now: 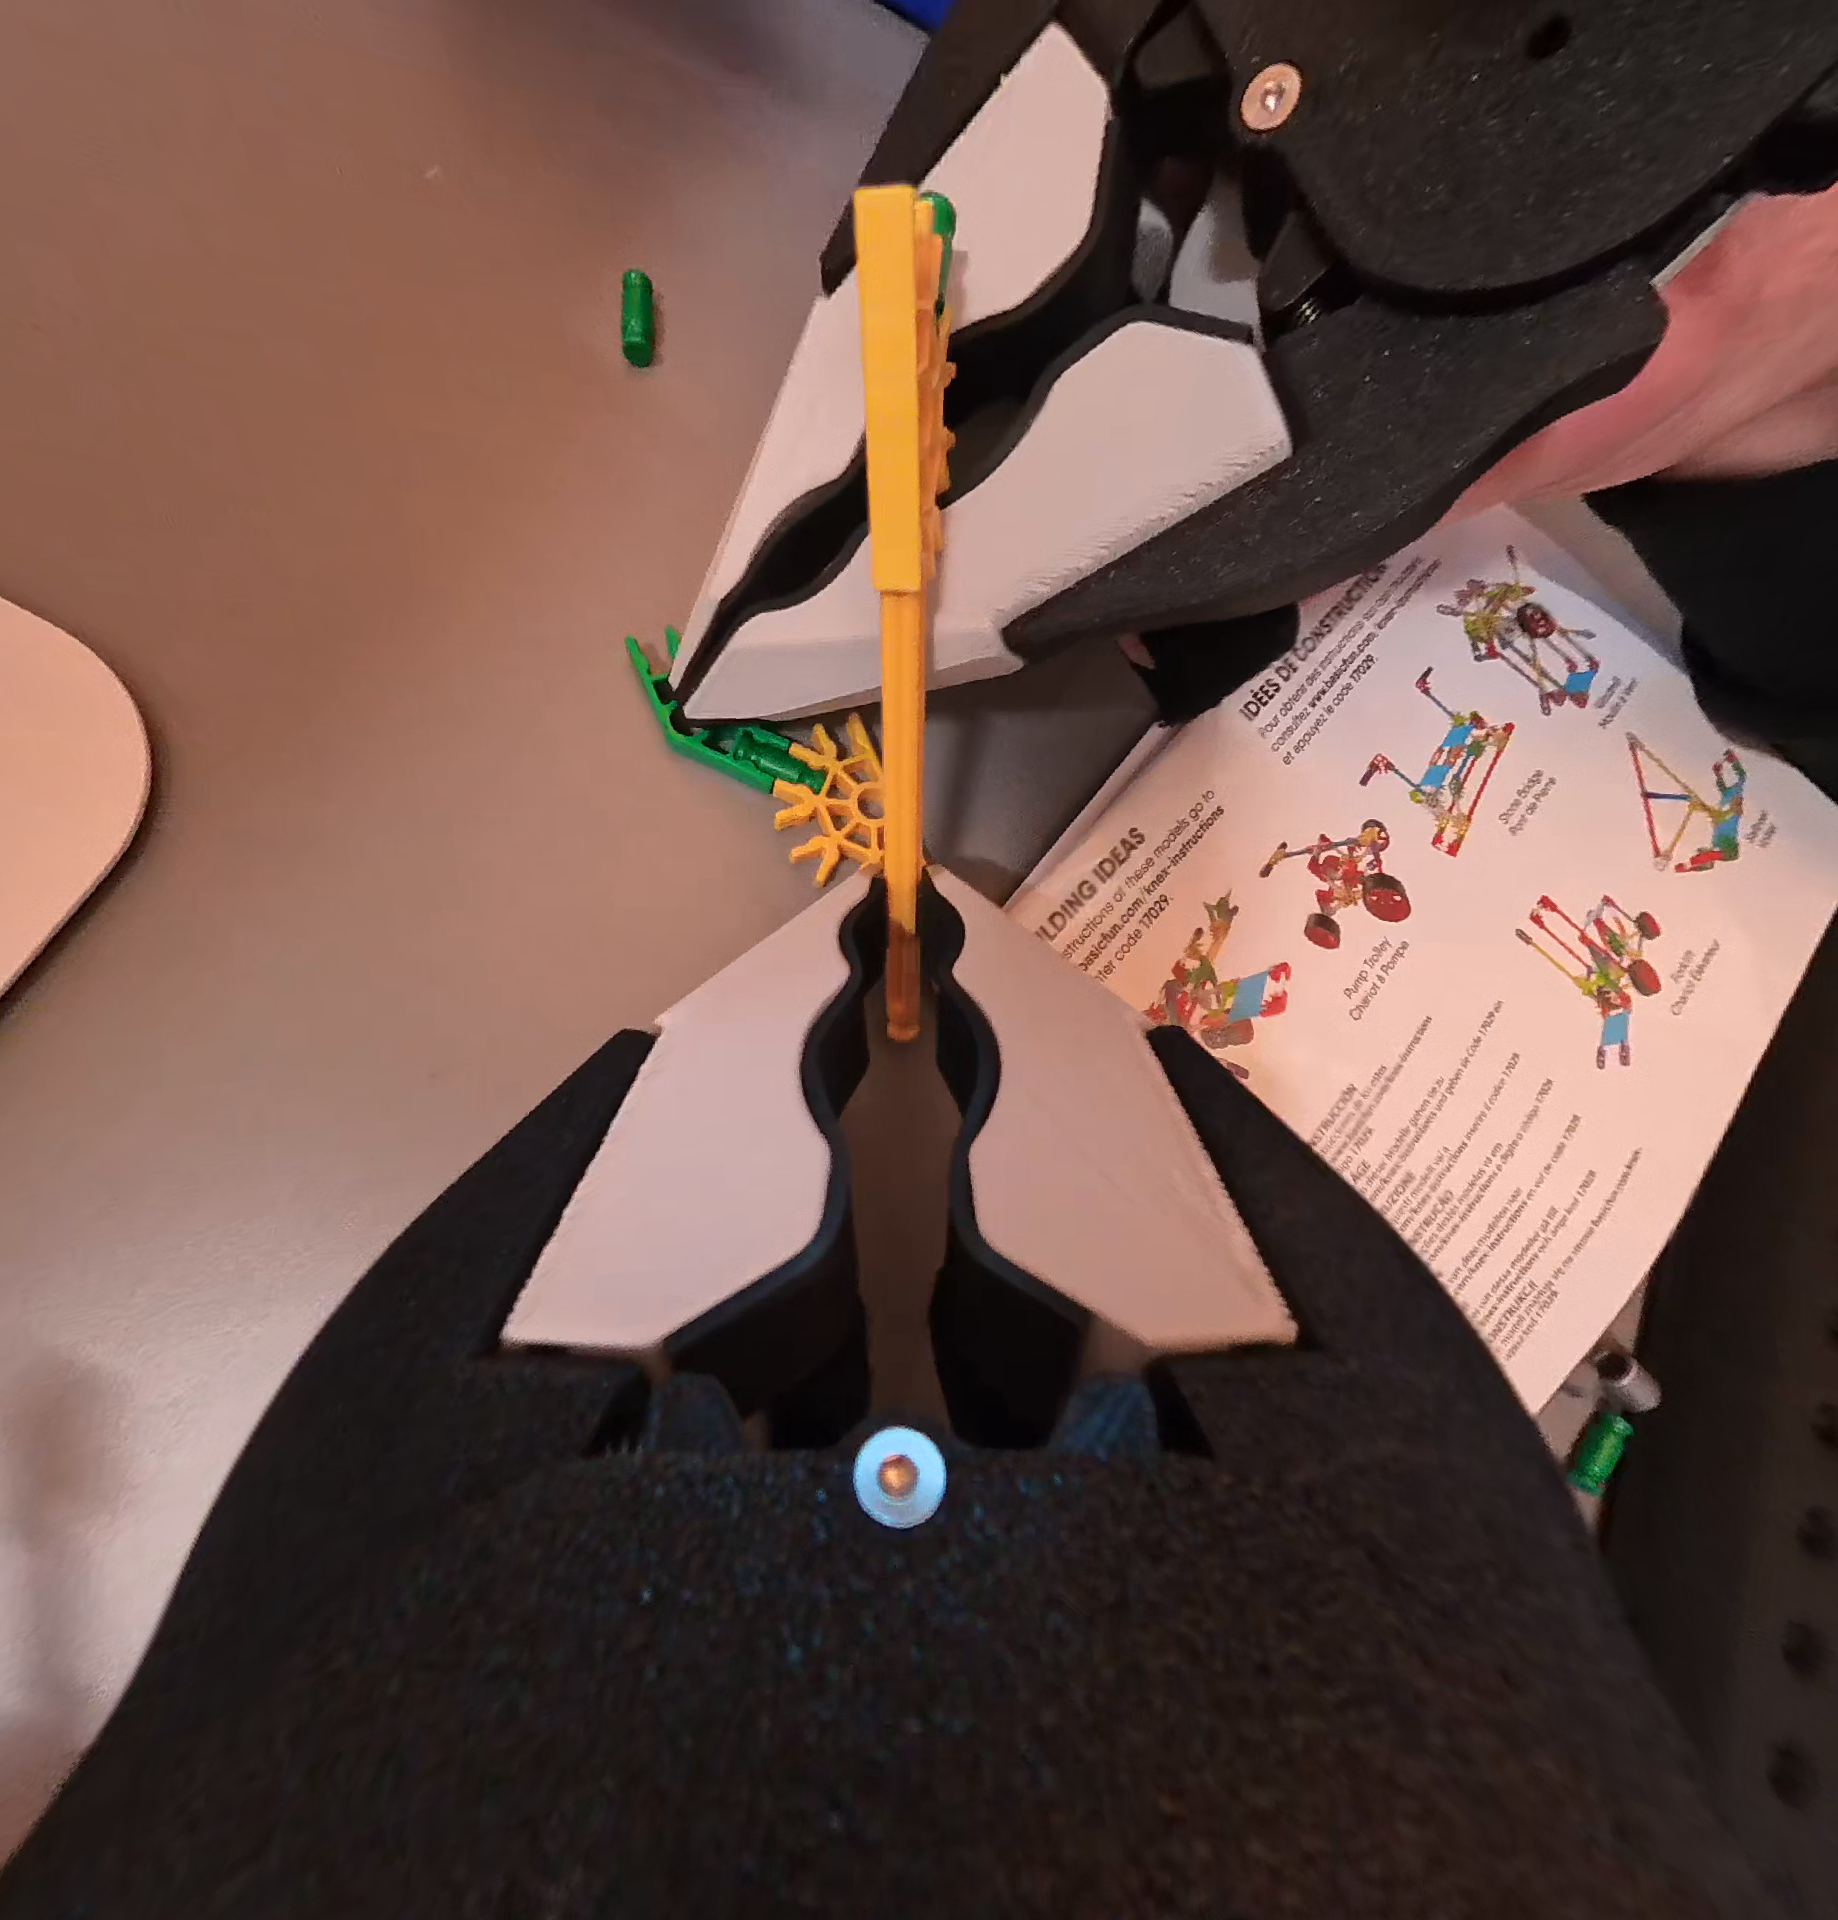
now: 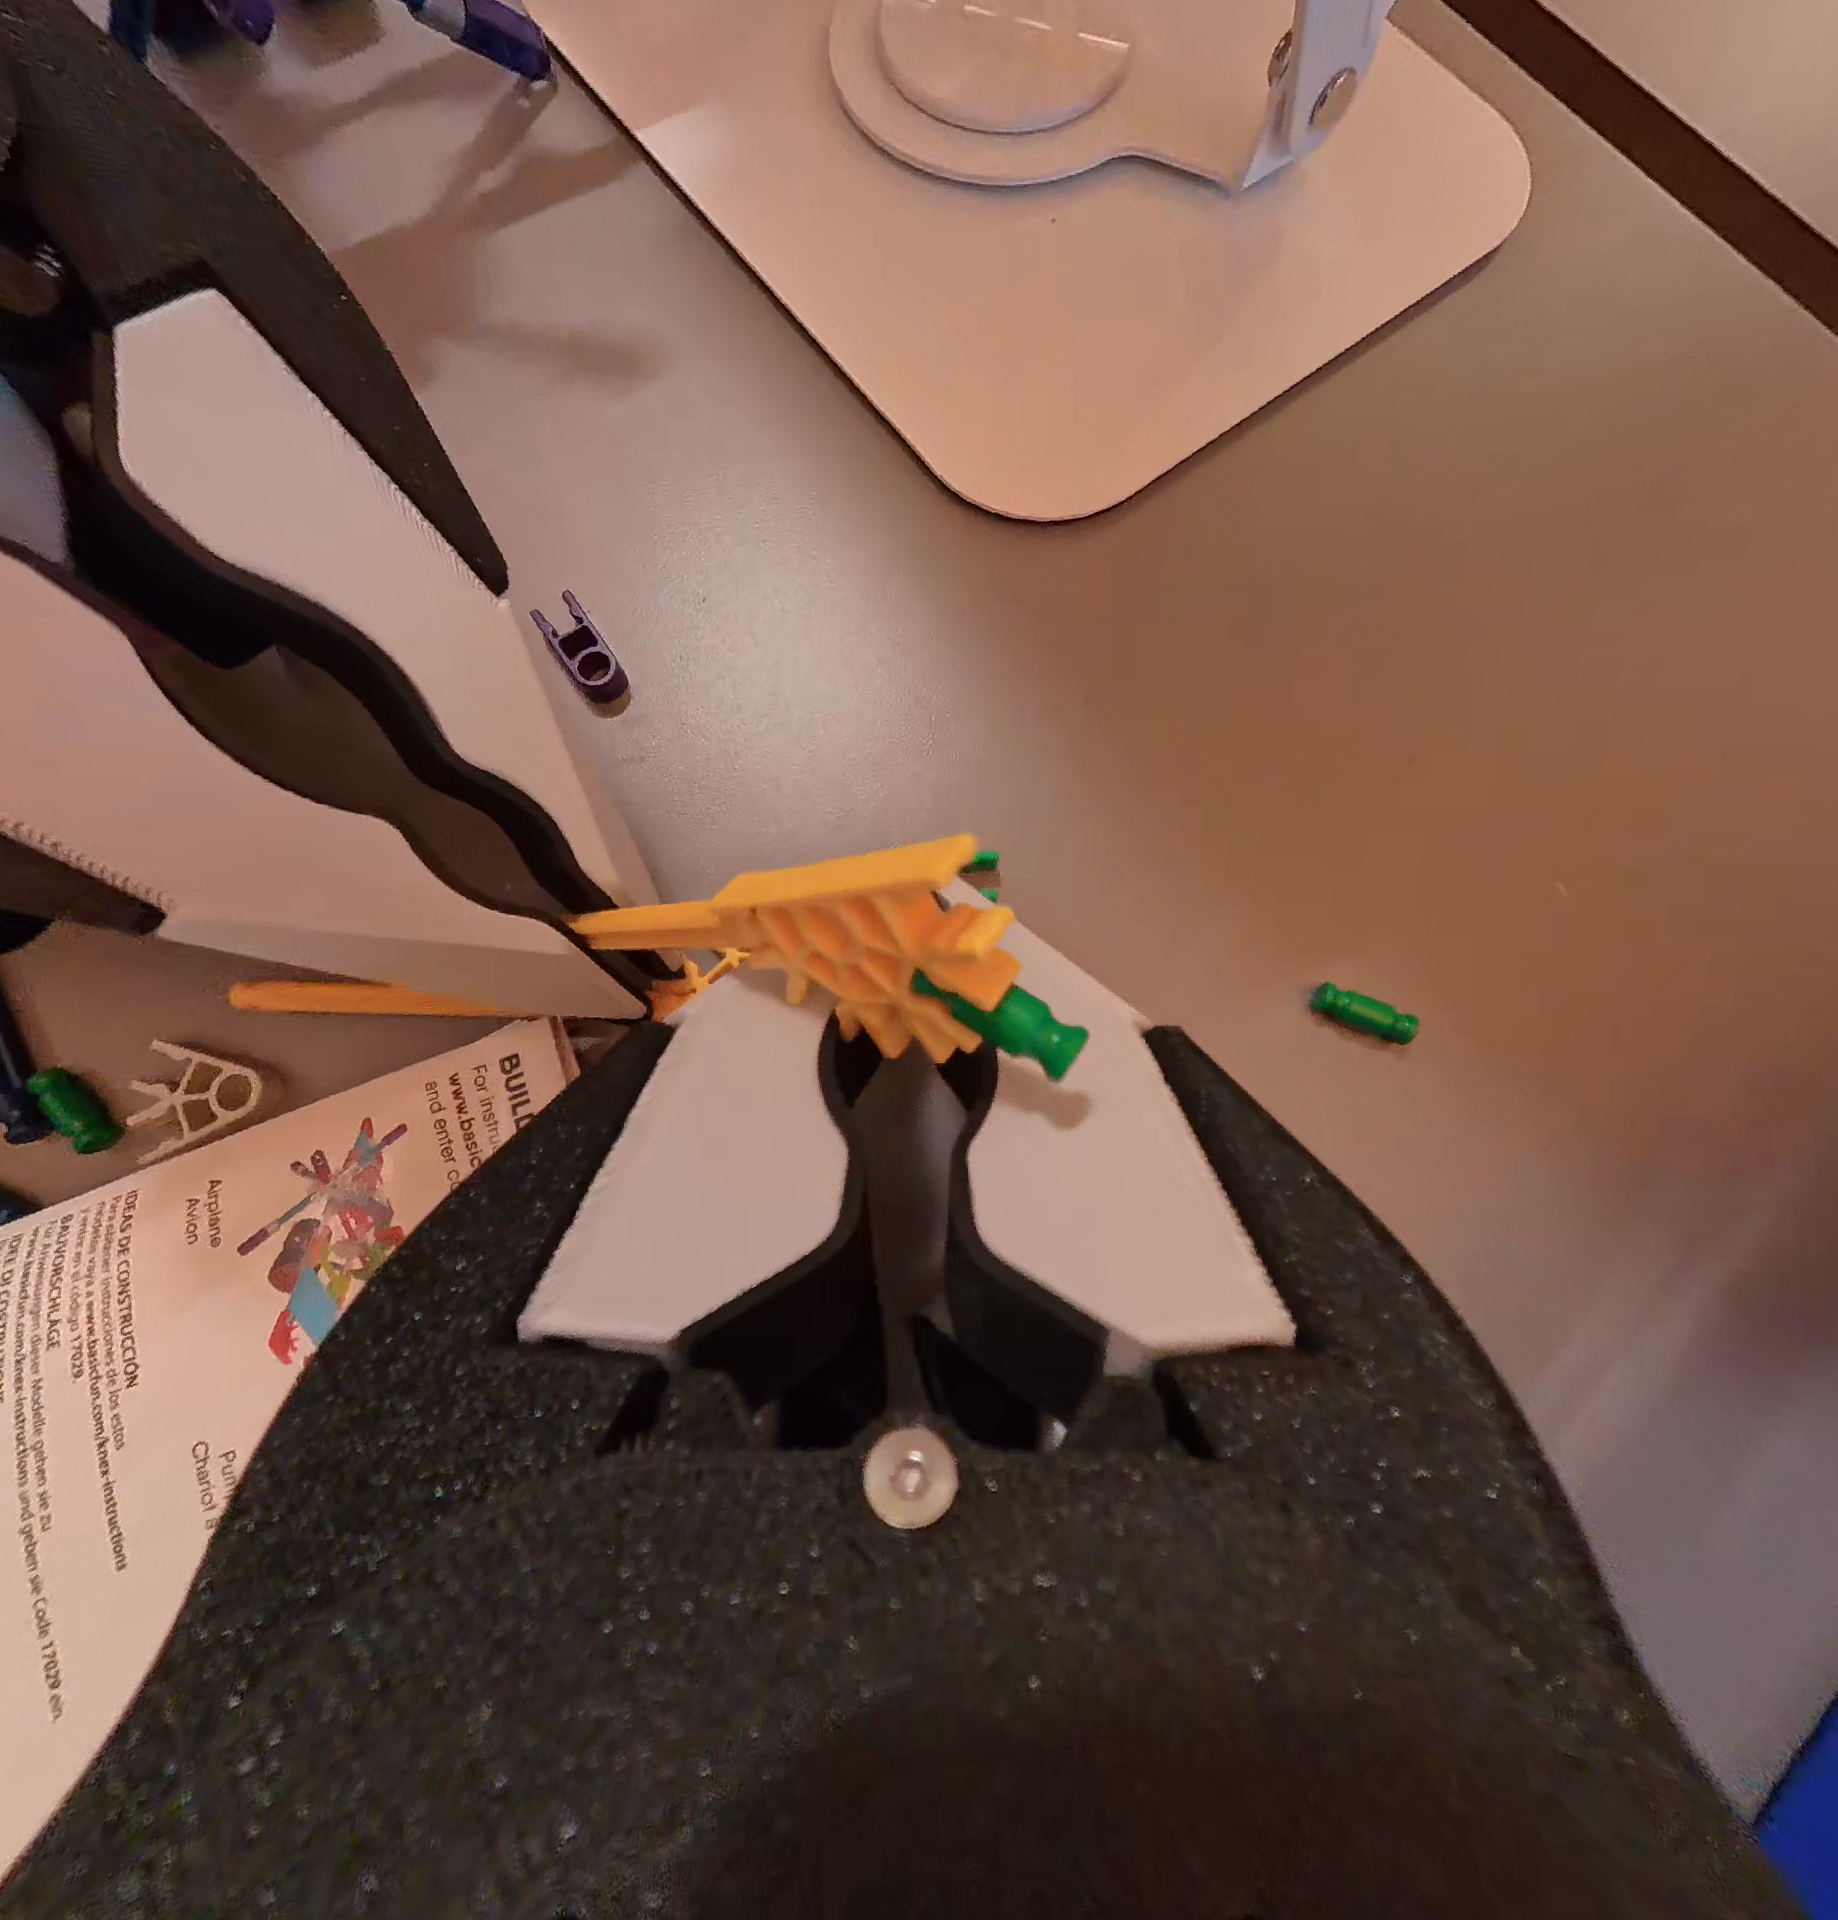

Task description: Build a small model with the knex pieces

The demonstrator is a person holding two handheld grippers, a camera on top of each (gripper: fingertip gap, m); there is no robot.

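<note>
L claw: left gripper point(image 1: 902, 940) closed narrow on the thin orange plastic rod point(image 1: 902, 769), pinching only its near end, right at the fingertips.
R claw: right gripper point(image 2: 910, 1039) closed on the yellow snowflake-shaped plastic connector point(image 2: 873, 966), which has a short green plastic peg point(image 2: 1008, 1018) sticking out of it.
Assembly: rod + yellow flat plastic paddle point(image 1: 889, 395) run fwd from L claw to the connector in R claw; held above the grey table point(image 1: 323, 520).
Nearby: 2nd yellow snowflake connector w/ green angled clip point(image 1: 827, 810) lies on table under the rod; loose green peg point(image 1: 636, 317) apart to one side; printed instruction sheet point(image 1: 1466, 935) beside.
Risk 1: tip-only grip on rod, so any twist betw claws may let it slip out or pivot.
Risk 2: claws pulling apart or off-axis could bend the rod or pop the joint.
Risk 3: green peg looks lightly seated; a knock could drop it.
</note>
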